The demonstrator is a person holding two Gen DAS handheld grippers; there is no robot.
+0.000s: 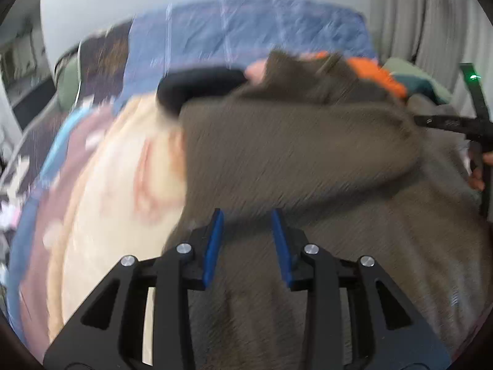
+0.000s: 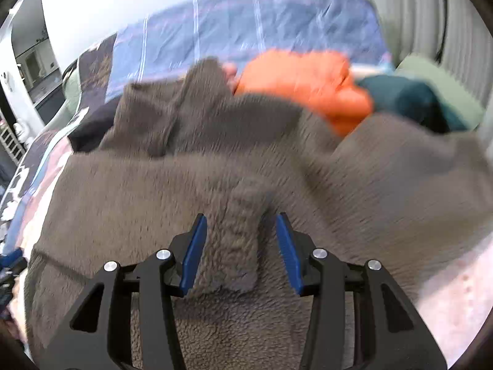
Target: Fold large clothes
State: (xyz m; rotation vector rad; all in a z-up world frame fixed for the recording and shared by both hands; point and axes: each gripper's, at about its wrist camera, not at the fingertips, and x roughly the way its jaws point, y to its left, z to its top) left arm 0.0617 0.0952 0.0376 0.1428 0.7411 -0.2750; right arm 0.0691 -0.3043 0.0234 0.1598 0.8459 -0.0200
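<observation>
Nearest, at lower centre of the left wrist view: left gripper point(image 1: 248, 215), blue pads parted, nothing between, above brown fleece garment point(image 1: 292, 154) filling centre and right. Cartoon-print bedcover point(image 1: 101, 185) at left. In the right wrist view: right gripper point(image 2: 240, 219) spread, astride a raised fleece ridge, pads not pressing. Orange garment point(image 2: 308, 83) at upper right.

Both wrist views look steeply down from close above the bed point(image 1: 92, 203), sharing the brown fleece garment point(image 1: 292, 154) and, toward twelve o'clock, the orange cloth point(image 2: 308, 83).
</observation>
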